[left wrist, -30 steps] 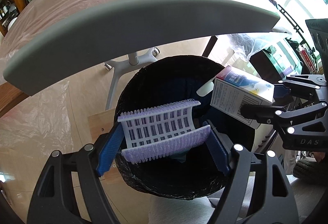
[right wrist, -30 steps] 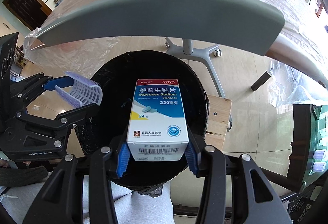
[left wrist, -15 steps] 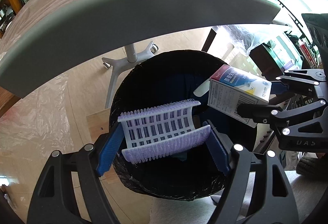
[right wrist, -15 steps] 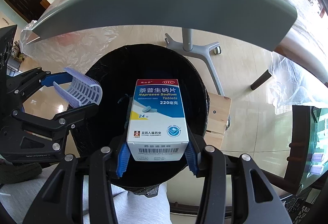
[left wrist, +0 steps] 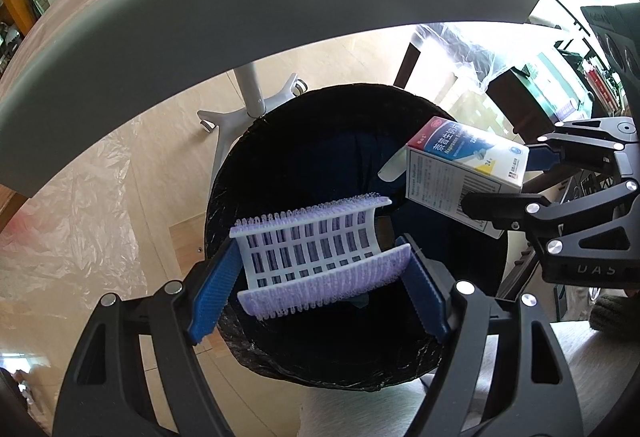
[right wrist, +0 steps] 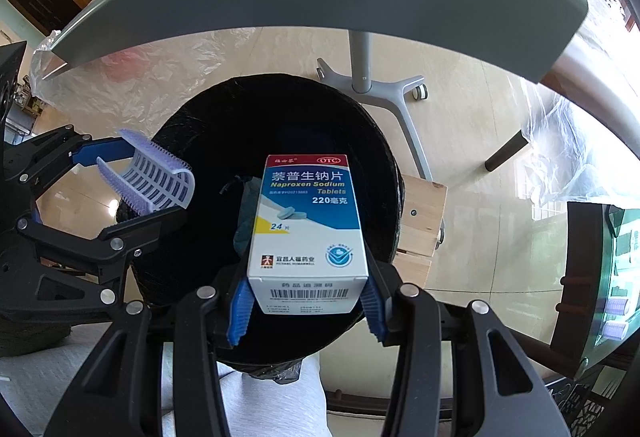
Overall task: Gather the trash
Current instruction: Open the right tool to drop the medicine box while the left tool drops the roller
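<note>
The left gripper (left wrist: 320,277) squeezes a purple hair roller (left wrist: 316,249) and the right gripper (right wrist: 306,301) squeezes a medicine box (right wrist: 308,221), both over the black trash bin (right wrist: 192,141).

Purple hair roller (left wrist: 320,249) and white-blue tablet box (right wrist: 308,229) both held above the black-lined bin (right wrist: 192,141)

I see a glossy printed cardboard medicine box (right wrist: 307,233) in my right tool (right wrist: 306,311), a bristly lilac plastic hair roller (left wrist: 320,255) in my left tool (left wrist: 320,293), and below both a crinkly black plastic bin liner (left wrist: 256,341); ahead, a matt grey worktop (left wrist: 240,5) edge.
</note>
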`<state>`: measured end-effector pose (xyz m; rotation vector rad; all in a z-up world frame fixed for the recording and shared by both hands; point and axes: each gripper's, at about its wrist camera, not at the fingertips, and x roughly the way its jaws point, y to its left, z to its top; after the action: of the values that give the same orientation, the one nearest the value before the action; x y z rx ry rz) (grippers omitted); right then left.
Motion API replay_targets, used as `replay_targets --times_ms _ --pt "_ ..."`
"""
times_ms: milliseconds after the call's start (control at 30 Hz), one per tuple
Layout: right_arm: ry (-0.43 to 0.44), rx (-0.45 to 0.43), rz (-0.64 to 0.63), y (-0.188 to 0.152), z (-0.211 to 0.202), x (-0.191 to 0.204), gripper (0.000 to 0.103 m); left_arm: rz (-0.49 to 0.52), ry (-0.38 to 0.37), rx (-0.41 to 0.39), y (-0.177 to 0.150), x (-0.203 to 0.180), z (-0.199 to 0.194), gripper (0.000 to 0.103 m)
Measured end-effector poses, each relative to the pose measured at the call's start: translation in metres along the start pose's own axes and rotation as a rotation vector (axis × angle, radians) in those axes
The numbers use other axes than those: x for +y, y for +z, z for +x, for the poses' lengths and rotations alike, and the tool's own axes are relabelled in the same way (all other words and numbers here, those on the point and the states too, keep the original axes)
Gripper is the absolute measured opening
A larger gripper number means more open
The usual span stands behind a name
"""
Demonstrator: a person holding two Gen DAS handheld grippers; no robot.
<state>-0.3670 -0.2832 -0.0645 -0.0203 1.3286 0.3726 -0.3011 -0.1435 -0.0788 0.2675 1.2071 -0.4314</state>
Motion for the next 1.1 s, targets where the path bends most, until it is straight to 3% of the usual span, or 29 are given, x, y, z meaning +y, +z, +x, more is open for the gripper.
replay_targets --times_ms 567,600,700,867,1000,1067,1100 --pt "-0.006 0.001 -0.012 -0.001 -0.001 0.004 0.046 0.005 -0.012 0.012 -0.001 0.001 0.005 0.079" --pt "-0.010 -0.004 -0.010 -0.001 -0.002 0.005 0.047 0.008 0.000 0.010 -0.001 0.000 0.005 0.080" --pt "-0.020 -0.034 0.004 -0.001 -0.009 0.002 0.068 0.003 0.010 0.018 -0.001 0.001 0.006 0.080" --pt "-0.027 -0.064 0.017 -0.002 -0.023 -0.003 0.070 -0.008 -0.007 0.010 -0.004 0.005 -0.001 0.081" --pt "-0.024 -0.114 -0.015 -0.003 -0.048 -0.002 0.070 0.022 -0.042 -0.060 -0.005 0.004 -0.030 0.081" --pt "-0.007 -0.173 -0.043 -0.003 -0.070 0.004 0.072 0.058 -0.072 -0.126 -0.002 0.000 -0.056 0.081" --pt "0.002 -0.228 -0.068 -0.003 -0.089 0.008 0.077 0.071 -0.081 -0.159 0.000 -0.001 -0.067 0.082"
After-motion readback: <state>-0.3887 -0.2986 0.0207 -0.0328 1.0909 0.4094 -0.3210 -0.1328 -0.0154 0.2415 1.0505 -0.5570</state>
